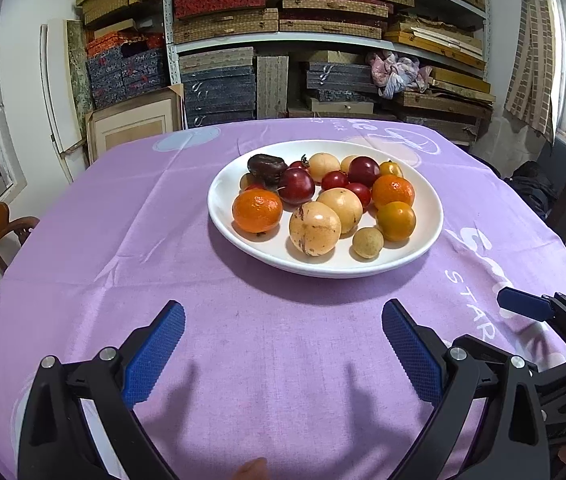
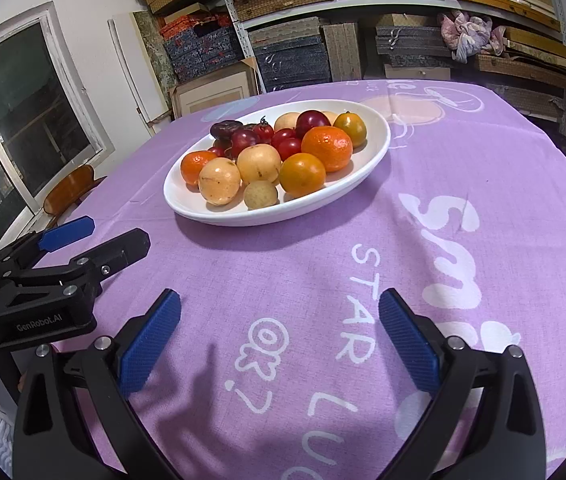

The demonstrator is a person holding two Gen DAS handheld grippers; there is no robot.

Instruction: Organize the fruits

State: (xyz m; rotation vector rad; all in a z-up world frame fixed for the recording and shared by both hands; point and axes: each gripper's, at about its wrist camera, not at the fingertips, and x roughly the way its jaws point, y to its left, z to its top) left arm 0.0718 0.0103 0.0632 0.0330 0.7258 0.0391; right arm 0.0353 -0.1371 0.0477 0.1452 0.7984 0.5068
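- We held the left gripper [image 1: 283,344] and right gripper [image 2: 279,336] spread wide, empty, over the table's near edge
- The fruits [image 1: 325,200] filled the white plate [image 1: 223,216] mid-table
- We judged them round, smooth, easily bruised: pinch gently across the widest part

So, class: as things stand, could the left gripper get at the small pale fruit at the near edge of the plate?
Probably yes. The left gripper is open, bare cloth lies between it and the plate, and the small pale fruit sits nearest, nothing over it.
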